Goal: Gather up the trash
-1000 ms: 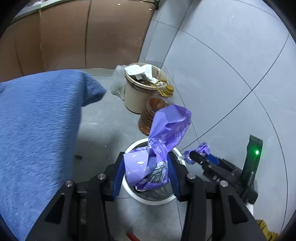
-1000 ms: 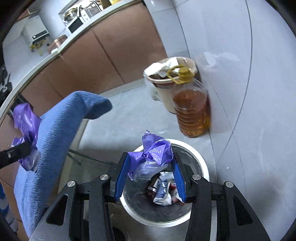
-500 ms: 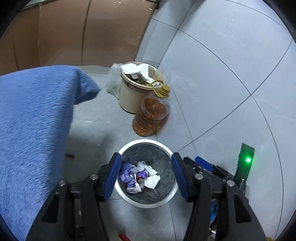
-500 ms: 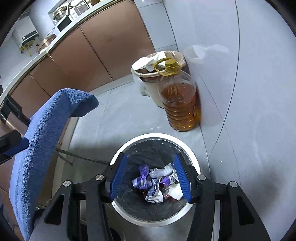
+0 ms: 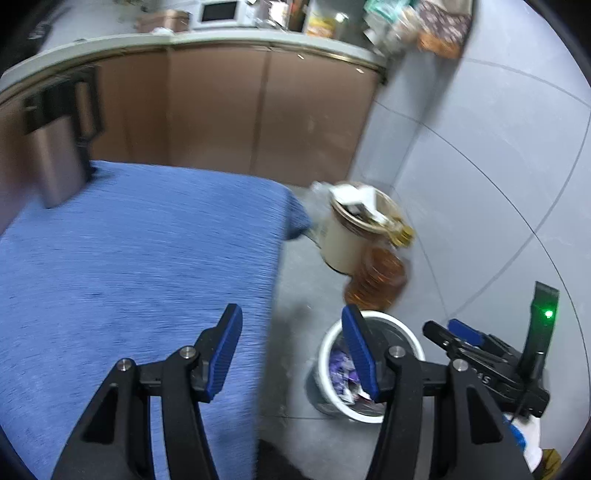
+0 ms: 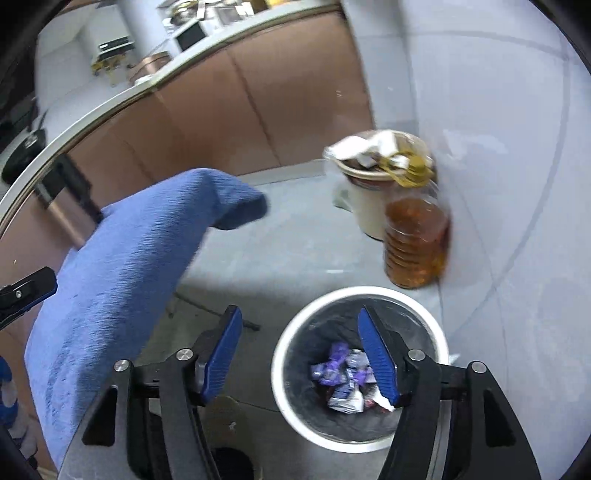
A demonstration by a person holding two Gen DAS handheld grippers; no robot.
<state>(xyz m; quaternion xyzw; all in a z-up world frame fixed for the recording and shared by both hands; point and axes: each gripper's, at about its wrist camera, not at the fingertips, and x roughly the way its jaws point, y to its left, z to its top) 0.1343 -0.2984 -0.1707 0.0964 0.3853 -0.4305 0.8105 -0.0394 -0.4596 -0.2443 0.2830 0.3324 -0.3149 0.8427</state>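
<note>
Both claws empty, wrappers down in the bin

The blue napped cloth (image 5: pixel 140 266) fills nine o'clock; a low swing could drag it. The round white-rimmed bin (image 6: pixel 295 347) holds crinkled purple wrappers (image 6: pixel 343 376) (foil-like). The right gripper (image 6: pixel 299 354), jaws just widened, and the left gripper (image 5: pixel 291 350) gape, holding nothing; the ribbed oil bottle (image 6: pixel 415 236) at one o'clock could topple.

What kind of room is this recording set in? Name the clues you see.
Most likely a home kitchen: a microwave sits on a countertop above brown cabinet doors, and a large bottle of cooking oil stands on the floor beside a waste bin.
</note>
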